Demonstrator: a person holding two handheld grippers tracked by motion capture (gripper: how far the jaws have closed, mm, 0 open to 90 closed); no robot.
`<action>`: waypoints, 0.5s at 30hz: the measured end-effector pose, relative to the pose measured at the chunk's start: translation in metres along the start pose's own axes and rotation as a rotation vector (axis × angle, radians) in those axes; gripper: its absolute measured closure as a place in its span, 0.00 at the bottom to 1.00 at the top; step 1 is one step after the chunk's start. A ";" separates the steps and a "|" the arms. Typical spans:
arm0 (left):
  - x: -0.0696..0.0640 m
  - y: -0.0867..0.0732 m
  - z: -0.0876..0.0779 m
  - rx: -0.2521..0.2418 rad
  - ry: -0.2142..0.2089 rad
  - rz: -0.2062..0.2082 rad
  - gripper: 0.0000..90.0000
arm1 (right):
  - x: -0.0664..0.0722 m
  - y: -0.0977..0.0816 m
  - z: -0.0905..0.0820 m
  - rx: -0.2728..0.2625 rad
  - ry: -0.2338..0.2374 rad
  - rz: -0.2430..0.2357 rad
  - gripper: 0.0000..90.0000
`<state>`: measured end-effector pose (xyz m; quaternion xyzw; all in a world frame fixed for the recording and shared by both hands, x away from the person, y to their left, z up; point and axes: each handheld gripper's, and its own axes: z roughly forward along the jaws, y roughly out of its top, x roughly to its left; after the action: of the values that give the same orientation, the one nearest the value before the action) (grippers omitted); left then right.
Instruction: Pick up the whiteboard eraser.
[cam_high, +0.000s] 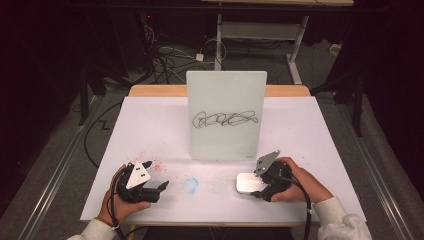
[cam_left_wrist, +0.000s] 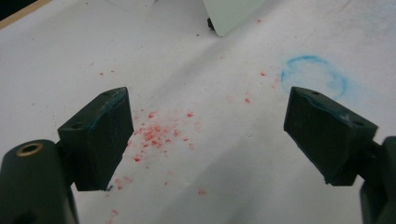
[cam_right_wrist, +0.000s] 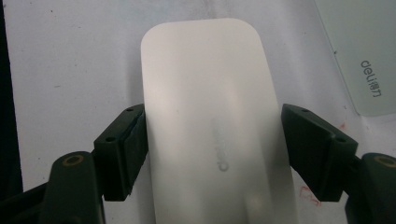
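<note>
Right gripper view: the white eraser (cam_right_wrist: 210, 121) lay flat on the worktop (cam_right_wrist: 70, 60), its long axis running straight away between the right gripper (cam_right_wrist: 215, 149)'s fingers (cam_right_wrist: 123, 149), which pressed both long sides. High view: the eraser (cam_high: 248, 183) sat just before the whiteboard (cam_high: 226, 115); the left gripper (cam_high: 155, 176) stood wide open, holding nothing.

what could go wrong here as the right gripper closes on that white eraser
The right gripper straddles the white eraser, whose top looks smooth and rounded; it could squirt out or twist if the pads bite unevenly. The whiteboard stands upright close behind, so a lift or swing might knock it over. Red crumbs and a blue smear on the table cover could rub onto the eraser.
</note>
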<state>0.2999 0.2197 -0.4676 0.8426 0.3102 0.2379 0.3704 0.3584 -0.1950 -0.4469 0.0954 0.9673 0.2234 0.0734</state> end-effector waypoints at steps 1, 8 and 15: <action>0.000 0.000 0.000 0.001 0.000 0.000 0.17 | 0.000 0.000 0.000 0.001 -0.001 -0.004 0.30; 0.000 0.000 0.000 0.004 0.005 0.003 0.17 | 0.000 -0.002 -0.004 -0.010 0.000 0.002 0.34; 0.001 0.000 0.000 0.006 0.006 0.005 0.17 | 0.001 -0.003 -0.005 -0.013 -0.018 -0.011 0.34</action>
<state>0.3004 0.2207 -0.4675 0.8437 0.3100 0.2407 0.3663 0.3565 -0.1991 -0.4440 0.0916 0.9657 0.2282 0.0840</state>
